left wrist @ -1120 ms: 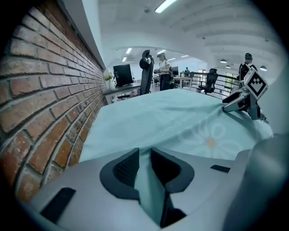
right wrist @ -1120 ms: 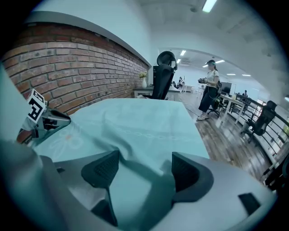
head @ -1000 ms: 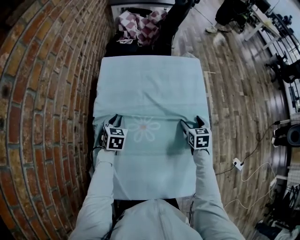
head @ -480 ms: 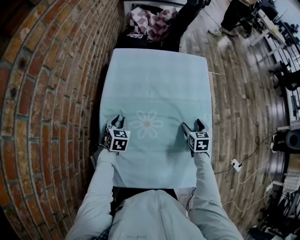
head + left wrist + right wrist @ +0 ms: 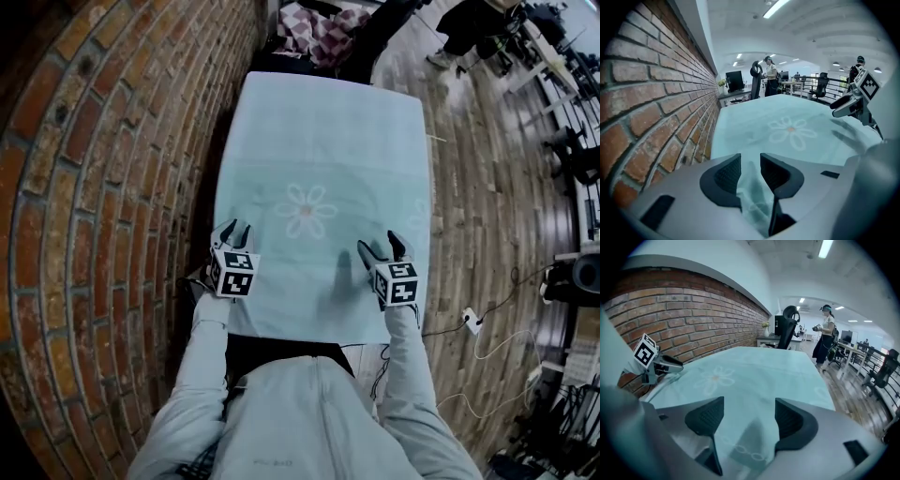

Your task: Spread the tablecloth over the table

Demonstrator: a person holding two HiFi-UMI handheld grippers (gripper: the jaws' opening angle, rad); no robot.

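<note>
The left gripper (image 5: 234, 229) is opening off the tablecloth (image 5: 323, 141) fold between its jaws, the right gripper (image 5: 381, 246) gapes wide and empty, so lift both straight up without dragging it.

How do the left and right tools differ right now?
The left tool has narrower jaws, opening, with a raised fold of tablecloth between them; the right tool has jaws wide apart over flatter cloth. The left tool sits by the brick wall; the right tool by the wood floor. Both are at the cloth's near end, clamping nothing.
</note>
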